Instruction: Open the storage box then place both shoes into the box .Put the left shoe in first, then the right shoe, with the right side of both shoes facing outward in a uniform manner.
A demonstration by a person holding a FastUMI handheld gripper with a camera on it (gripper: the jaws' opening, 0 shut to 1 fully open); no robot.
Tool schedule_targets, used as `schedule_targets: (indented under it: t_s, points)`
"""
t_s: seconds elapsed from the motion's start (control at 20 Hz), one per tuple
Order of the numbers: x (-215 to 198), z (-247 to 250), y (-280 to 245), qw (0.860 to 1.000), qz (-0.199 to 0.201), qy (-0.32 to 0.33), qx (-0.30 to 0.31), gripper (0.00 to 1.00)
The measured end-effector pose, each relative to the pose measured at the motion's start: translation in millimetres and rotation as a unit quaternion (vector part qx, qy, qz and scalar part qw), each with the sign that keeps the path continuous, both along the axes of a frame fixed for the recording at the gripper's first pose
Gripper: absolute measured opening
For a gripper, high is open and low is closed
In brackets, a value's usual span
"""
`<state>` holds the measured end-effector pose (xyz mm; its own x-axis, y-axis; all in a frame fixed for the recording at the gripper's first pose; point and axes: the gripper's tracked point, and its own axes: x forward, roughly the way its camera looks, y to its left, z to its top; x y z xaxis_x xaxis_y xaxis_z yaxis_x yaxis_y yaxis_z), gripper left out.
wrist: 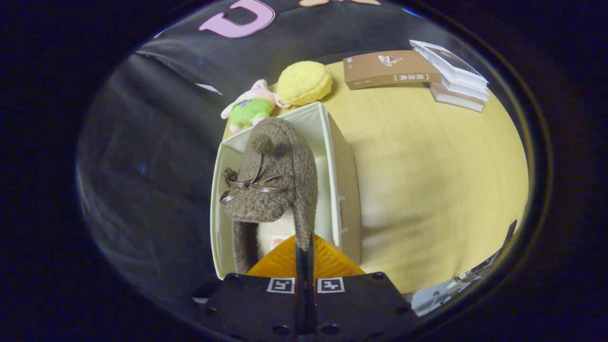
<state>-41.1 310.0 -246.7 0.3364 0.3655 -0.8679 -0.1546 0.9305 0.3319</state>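
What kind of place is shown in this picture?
Probably a staged booth, not a real home: black cloth wall, wooden table with books, and tongs shut on a slipper over a storage box.

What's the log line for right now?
gripper: shut on slipper | slipper: over open storage box | table: books, plush toys
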Motion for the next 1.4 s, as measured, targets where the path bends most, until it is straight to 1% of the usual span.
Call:
schedule_targets:
  t_s: [0.15,0.25,0.35,0.5,0.7,0.9,0.95,1.05,1.15,1.3,1.4]
  points:
    - [2,0,2,1.0,0.002,-0.013,-0.002,0.08]
    - [1,6,8,1.0,0.006,-0.019,0.019,0.11]
    - [3,19,17,0.998,0.01,-0.035,0.047,0.24]
    - [2,40,25,0.994,0.036,-0.071,0.074,0.43]
    - [15,53,2,0.986,0.064,-0.151,0.031,0.69]
    - [29,68,-31,0.972,0.061,-0.225,0.006,0.94]
    - [36,74,-40,0.966,0.058,-0.251,0.001,1.0]
    - [48,91,-60,0.953,0.044,-0.301,-0.009,1.0]
    - [56,114,-80,0.935,0.02,-0.355,-0.011,1.0]
    - [68,160,-111,0.898,-0.009,-0.439,-0.008,1.0]
    - [75,197,-133,0.866,-0.025,-0.5,-0.015,1.0]
